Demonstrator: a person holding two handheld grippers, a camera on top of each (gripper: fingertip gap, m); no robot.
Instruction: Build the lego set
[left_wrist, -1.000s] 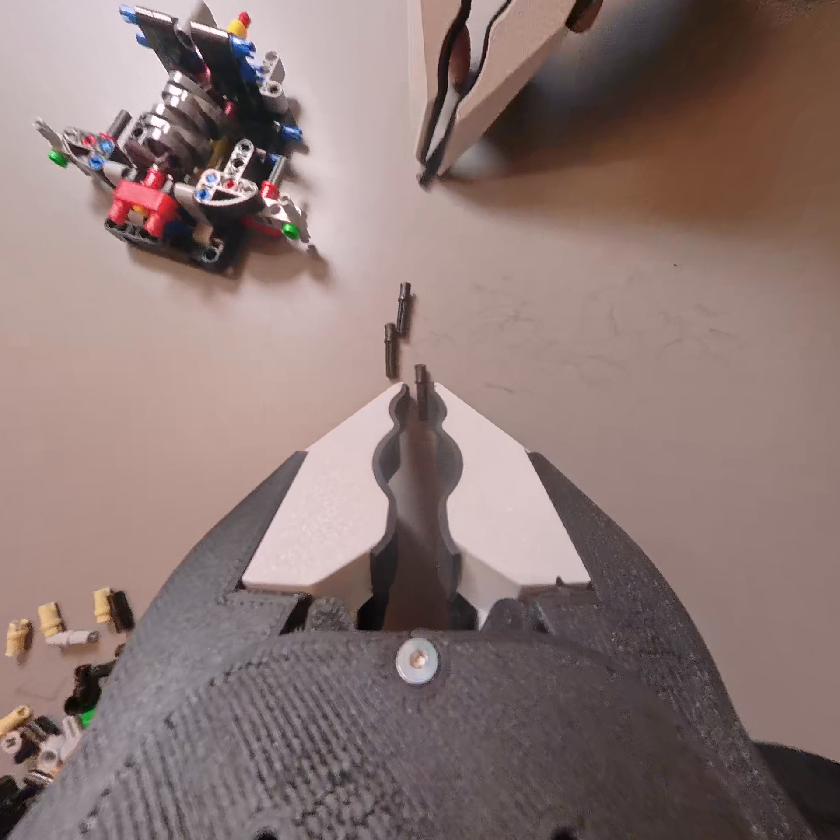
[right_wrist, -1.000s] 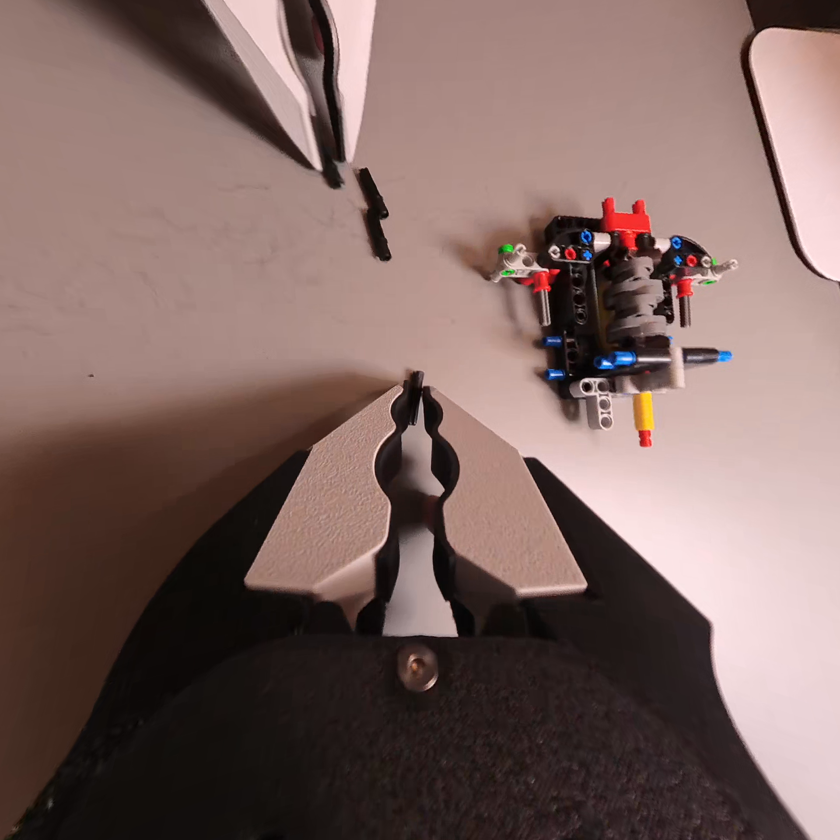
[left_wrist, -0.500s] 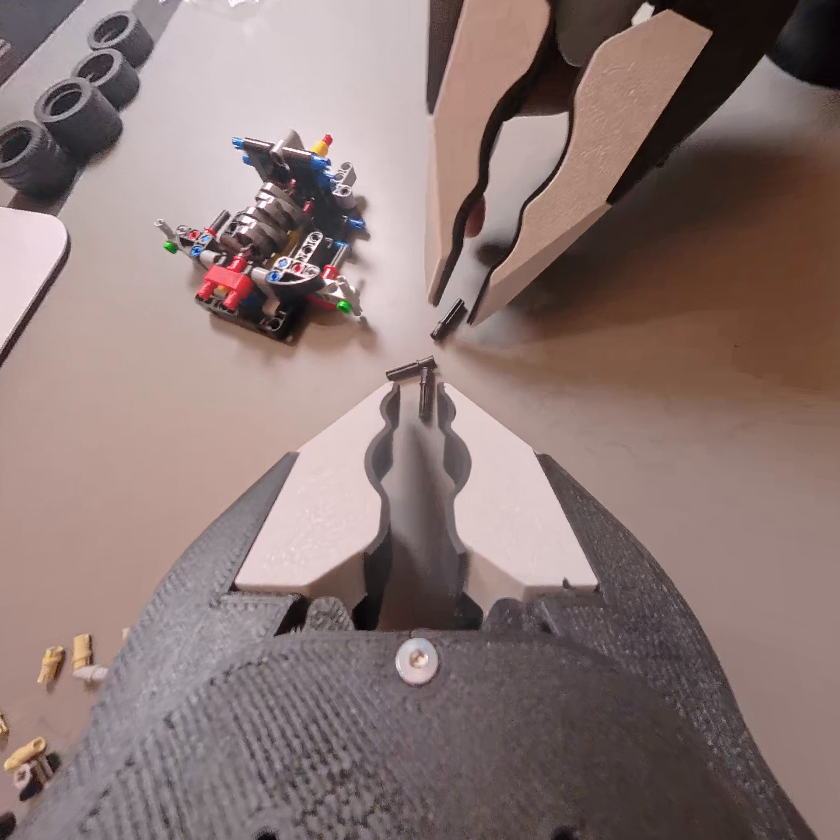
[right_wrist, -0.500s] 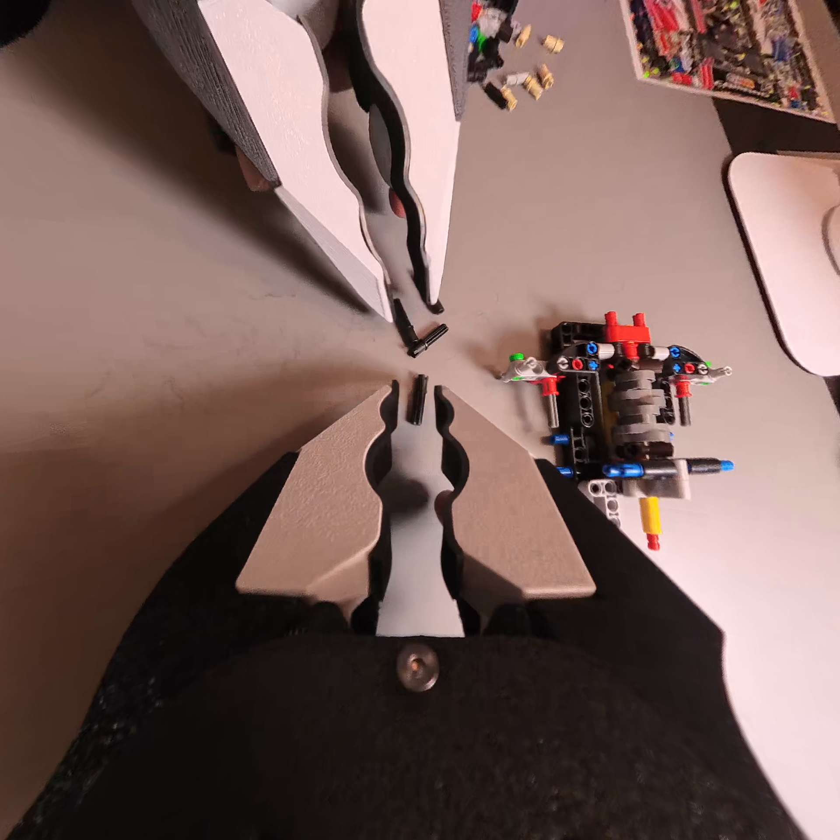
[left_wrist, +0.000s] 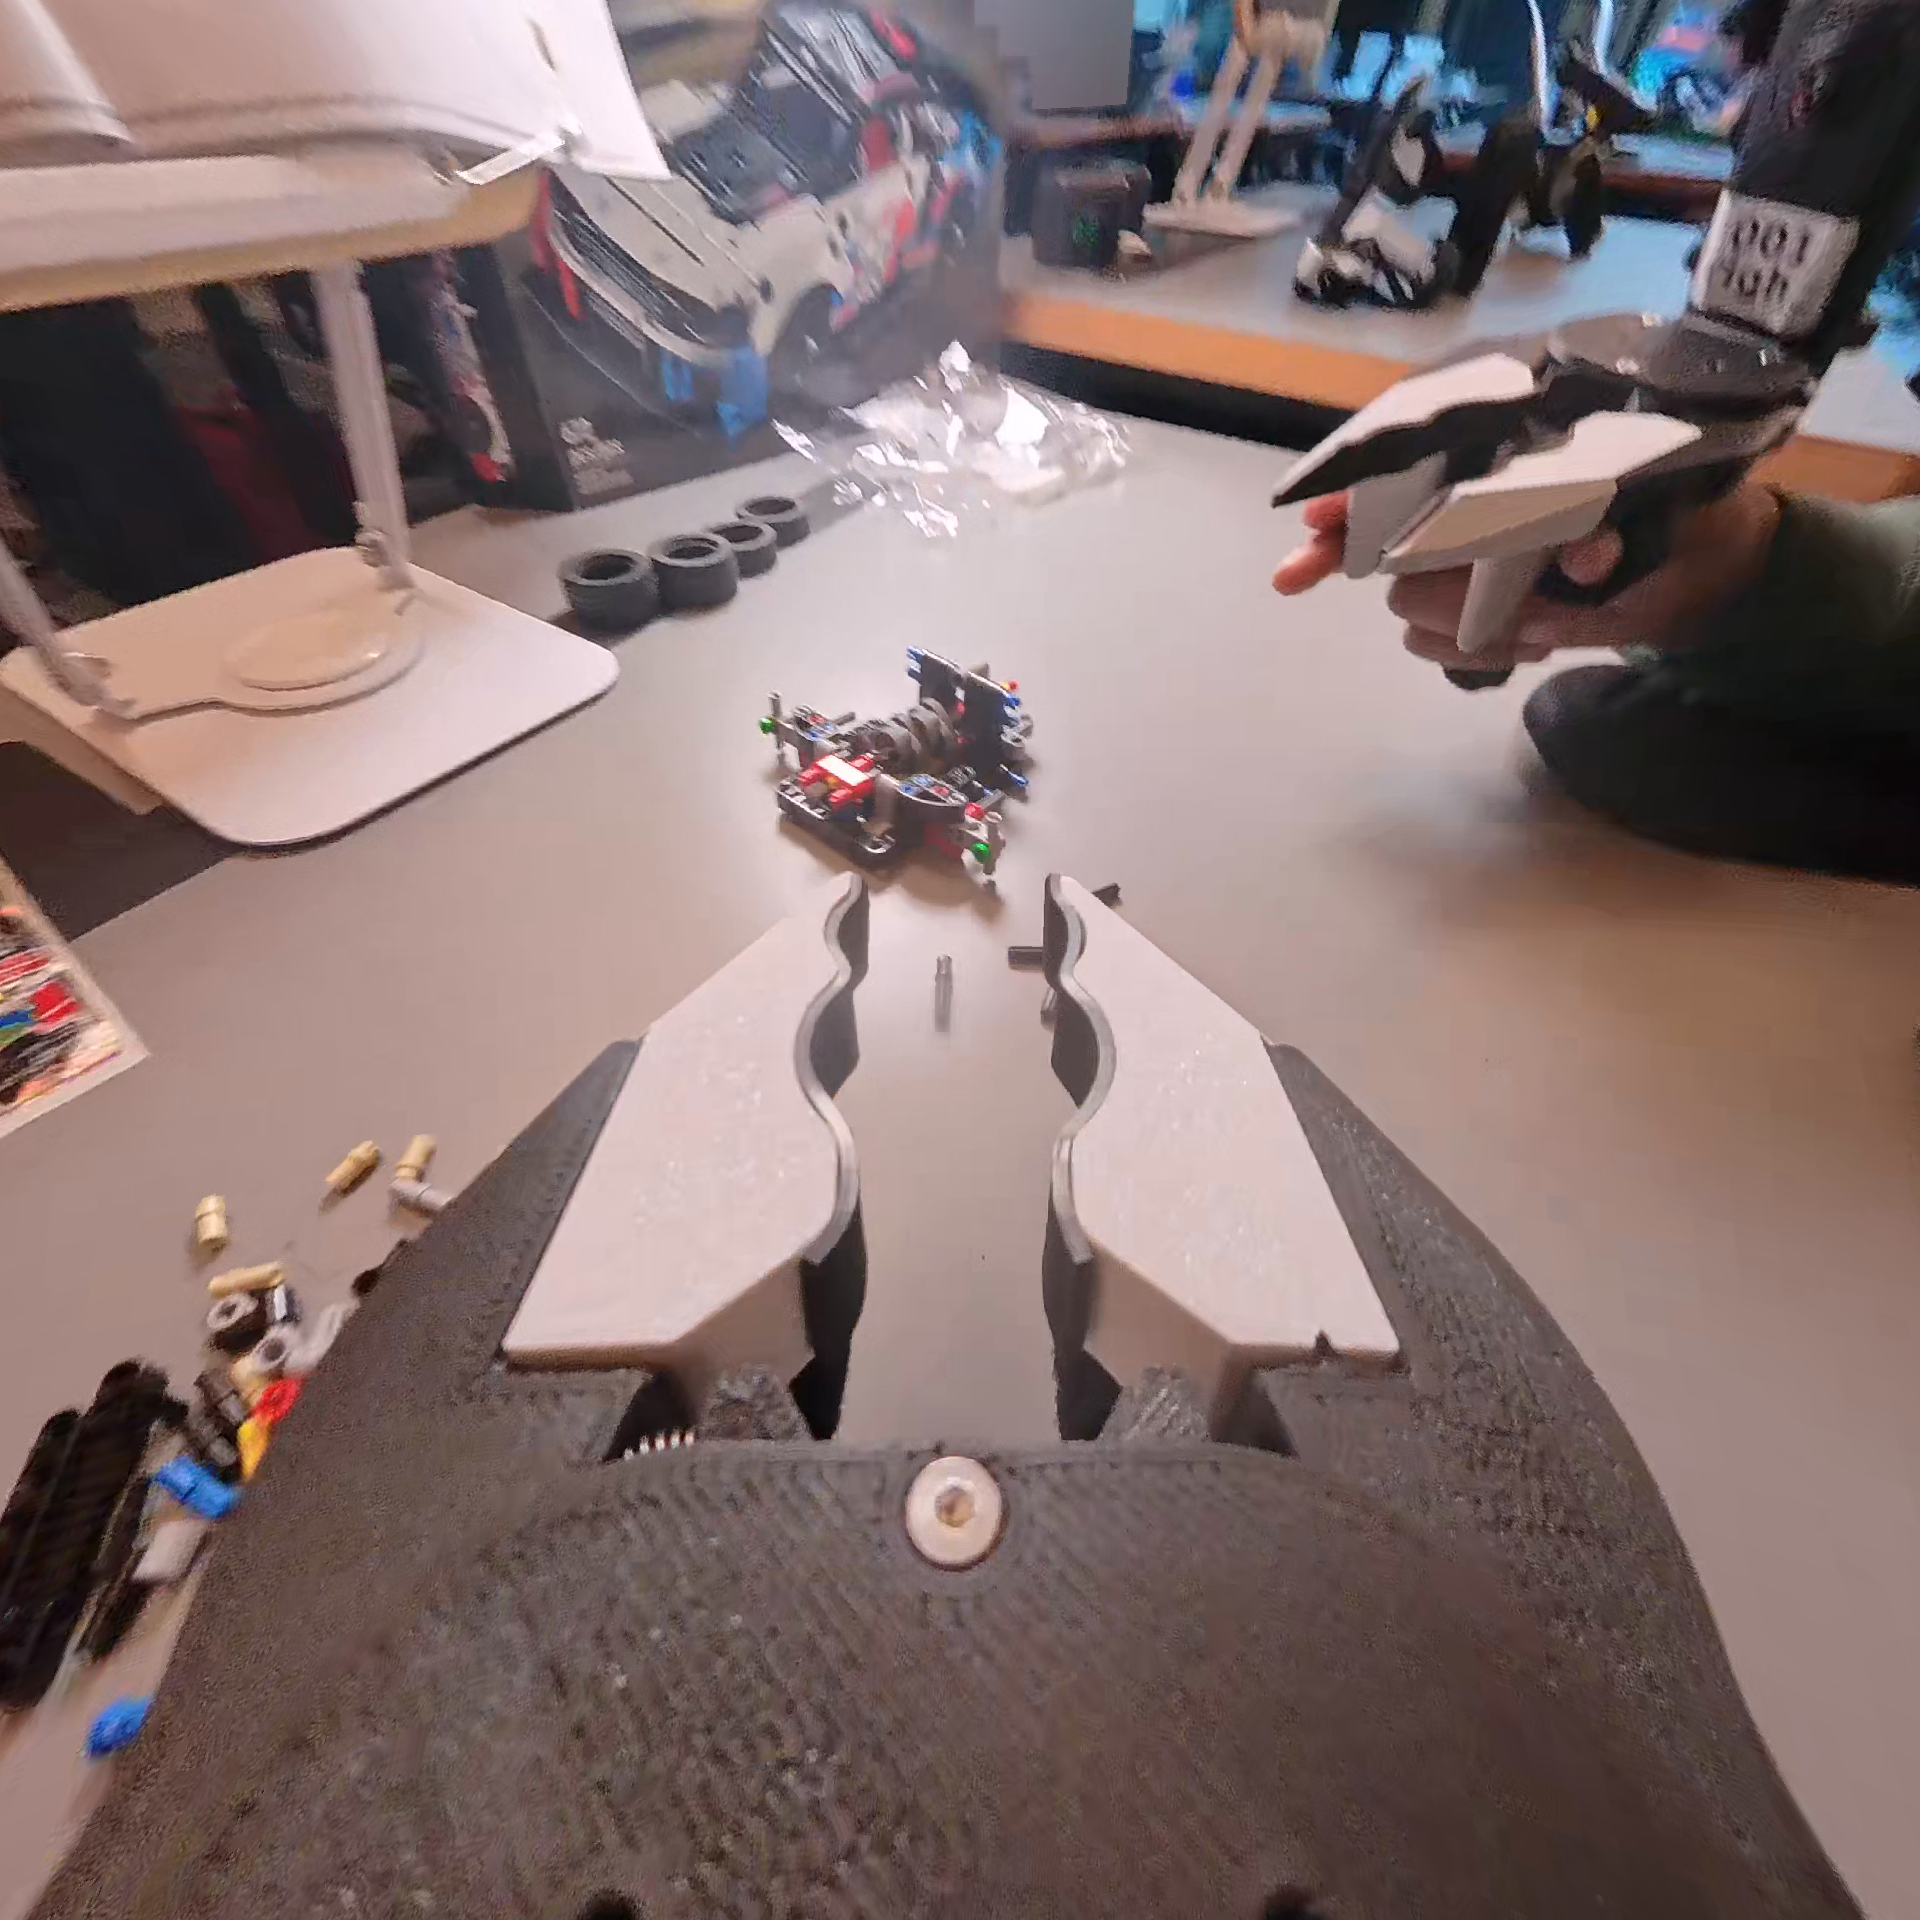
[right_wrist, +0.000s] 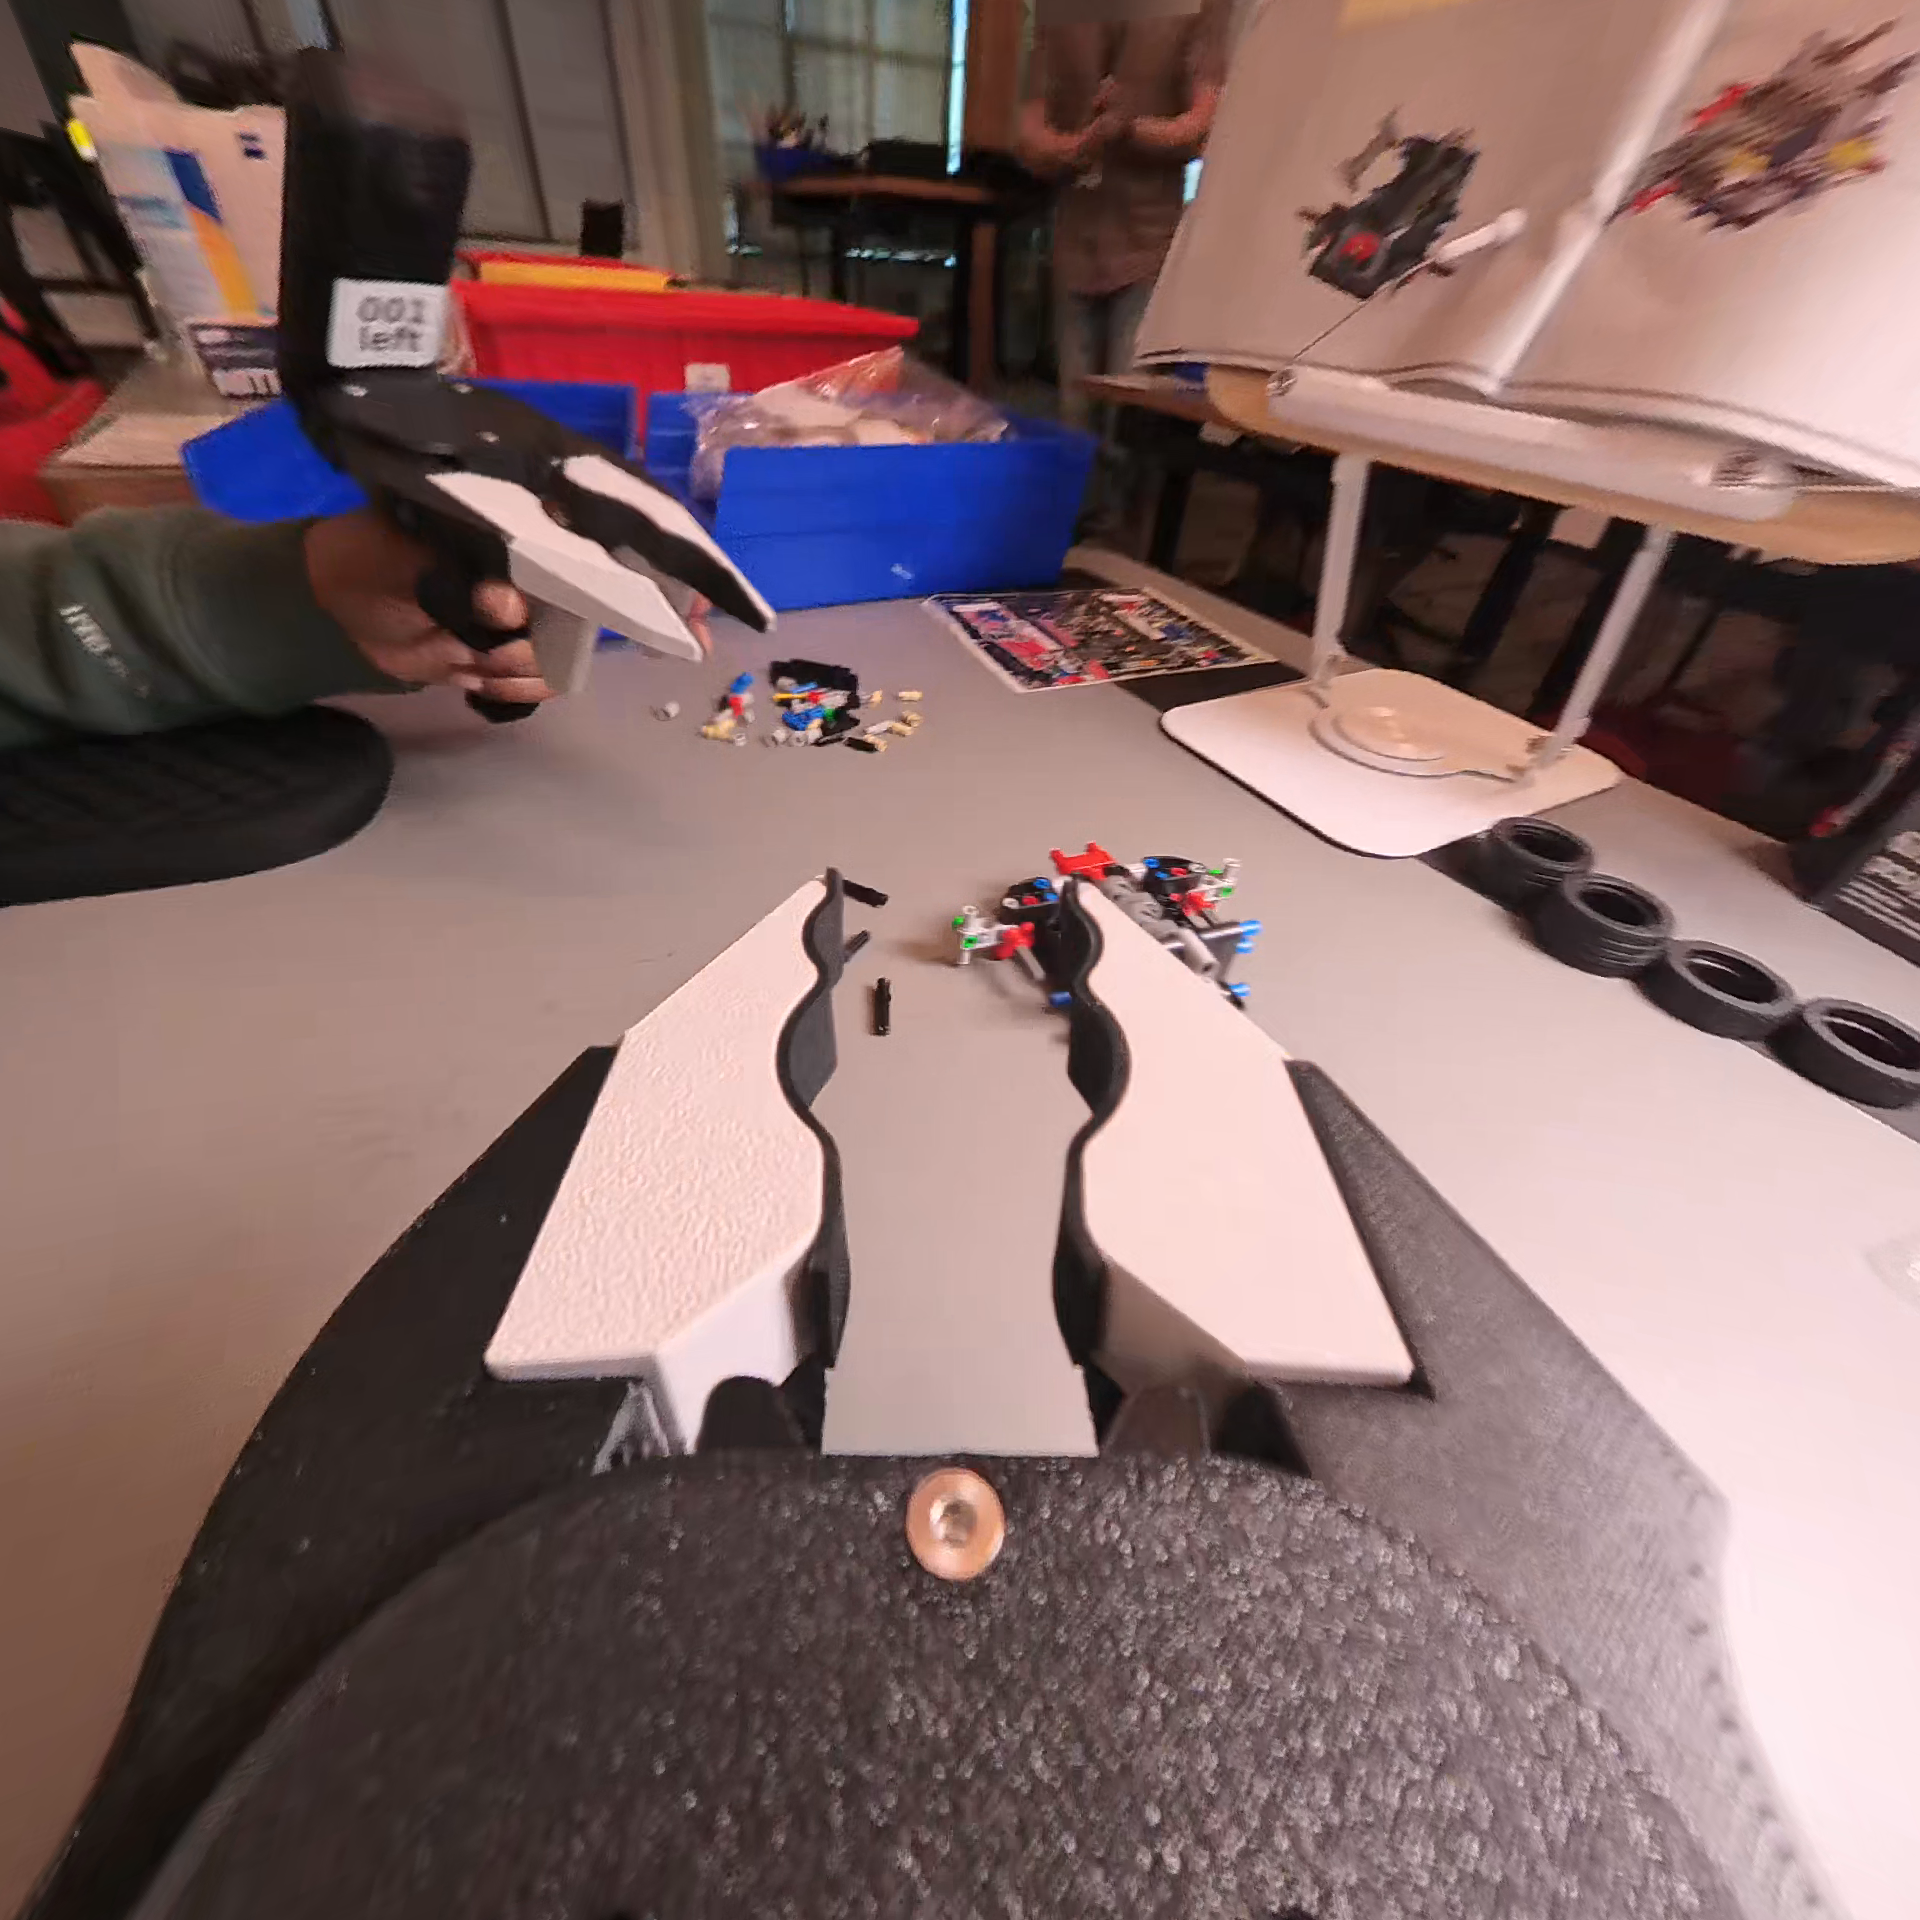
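Observation:
The part-built Lego chassis (left_wrist: 904, 769) in black, grey and red sits mid-table; it also shows in the right wrist view (right_wrist: 1132, 914), partly behind my right finger. Three short black pins lie loose on the table in front of it. One pin (left_wrist: 942, 992) lies in line with the gap of my left gripper (left_wrist: 954, 904), which is open and empty. That pin (right_wrist: 883, 1006) also lies in line with the gap of my right gripper (right_wrist: 951, 894), also open and empty. Both grippers are held above the table, facing each other. Two more pins (right_wrist: 862, 891) lie by my right gripper's left fingertip.
A pile of loose small parts (right_wrist: 810, 707) lies near my left gripper (right_wrist: 727, 636). Several black tyres (left_wrist: 686, 551) stand in a row by the white book stand (left_wrist: 312, 707) that holds the open instruction book (right_wrist: 1558, 208). A crumpled plastic bag (left_wrist: 966, 447), the set's box (left_wrist: 727, 260) and blue bins (right_wrist: 883, 499) line the table's edges. Left tips to right tips: about 20 cm.
Both grippers were shut on black pins a second ago. They have opened, left the pins on the table, and lifted and drawn back, tilting from a top-down look to a level one.

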